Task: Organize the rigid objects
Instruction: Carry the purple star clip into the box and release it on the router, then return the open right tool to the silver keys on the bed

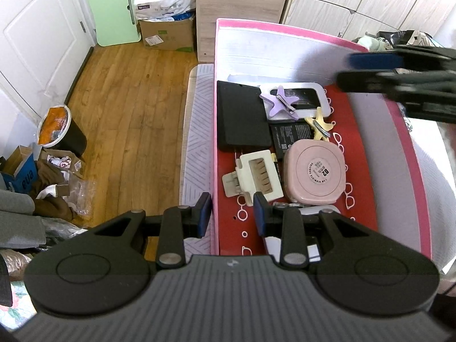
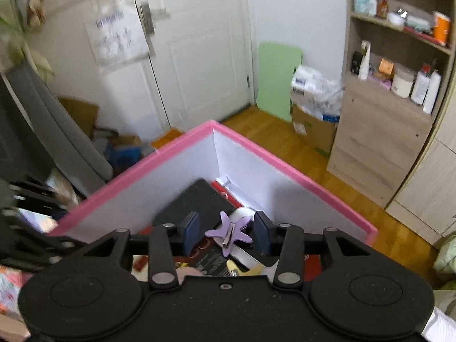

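a box with a pink rim [image 1: 285,27] and white inner walls holds all the things, and its floor is red with small white drawings. at the far left of the box lies a flat black case [image 1: 242,116]. beside it, to the right, sits a white tray [image 1: 323,97] with a dark thing in it, and a purple star-shaped hair clip [image 1: 280,99] lies on top of this tray. nearer, a yellow star-shaped clip [image 1: 319,124] lies partly on a black battery [image 1: 290,139]. a pink rounded case [image 1: 315,171] rests just beside the battery, and a cream claw clip [image 1: 253,176] lies to the left of it, touching it or nearly so.

the left gripper [image 1: 232,213] hangs over the near left rim of the box – its jaws stand a little apart and nothing is between them. the right gripper [image 2: 225,232] is over the far corner of the box, blurred in the left view. its jaws are about half open and grip nothing; in the right view the purple clip appears between the two pads, but it lies below on the tray, not pressed by them.

outside the box there is a wooden floor [image 1: 128,99] and a cardboard carton [image 1: 168,34] with white packs on top.
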Tool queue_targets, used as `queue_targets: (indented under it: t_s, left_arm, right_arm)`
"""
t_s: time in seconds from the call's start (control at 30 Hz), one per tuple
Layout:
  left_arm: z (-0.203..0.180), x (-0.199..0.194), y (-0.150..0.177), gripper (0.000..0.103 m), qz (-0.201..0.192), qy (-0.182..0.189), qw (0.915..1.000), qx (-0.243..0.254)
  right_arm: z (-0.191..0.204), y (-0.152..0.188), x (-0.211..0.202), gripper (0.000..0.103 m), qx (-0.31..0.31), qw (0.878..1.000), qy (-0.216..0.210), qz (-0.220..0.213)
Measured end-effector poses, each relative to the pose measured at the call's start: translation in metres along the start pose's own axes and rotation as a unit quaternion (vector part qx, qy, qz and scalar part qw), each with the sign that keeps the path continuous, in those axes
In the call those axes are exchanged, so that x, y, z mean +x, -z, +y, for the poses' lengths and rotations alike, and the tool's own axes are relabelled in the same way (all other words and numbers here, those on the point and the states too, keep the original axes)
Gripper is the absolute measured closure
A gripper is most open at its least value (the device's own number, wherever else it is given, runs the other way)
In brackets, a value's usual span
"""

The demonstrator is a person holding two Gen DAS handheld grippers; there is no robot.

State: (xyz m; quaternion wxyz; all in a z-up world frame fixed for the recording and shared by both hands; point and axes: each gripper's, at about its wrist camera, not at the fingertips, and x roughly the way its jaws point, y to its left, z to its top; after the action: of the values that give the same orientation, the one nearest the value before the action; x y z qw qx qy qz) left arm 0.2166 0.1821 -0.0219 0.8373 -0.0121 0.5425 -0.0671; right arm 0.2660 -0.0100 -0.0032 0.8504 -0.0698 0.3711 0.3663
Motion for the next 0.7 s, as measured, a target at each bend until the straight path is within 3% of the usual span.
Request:
queue_targets:
  t_s: [0.13,0.27,0.43,0.6,0.7]
  left_arm:
    - [0.0,0.0,0.0,0.074,0.0,0.0,1.0,-0.003]
    - [0.001,0.0,-0.001,0.074,0.001,0.002,1.0,-0.005]
    - [0.003,0.0,-0.002,0.074,0.002,0.005,1.0,-0.008]
    - [0.006,0.0,-0.002,0.074,0.007,0.01,0.9998,-0.013]
    - [0.004,0.001,-0.004,0.074,0.009,0.007,0.9999,-0.008]
  right_arm:
    - [-0.009,0.017,-0.044,0.047,0.01,0.999,0.019,-0.043]
    - [-0.028,0.046,-0.075,0.045,0.034,0.994,0.075,-0.067]
    - [-0.058,0.089,-0.087,0.044,0.086,0.986,0.124,-0.075]
    - [-0.066,0.132,-0.083,0.044,0.068,0.97,0.219,-0.085]
    - [-0.075,0.151,-0.079,0.044,0.092,0.969,0.215,-0.079]
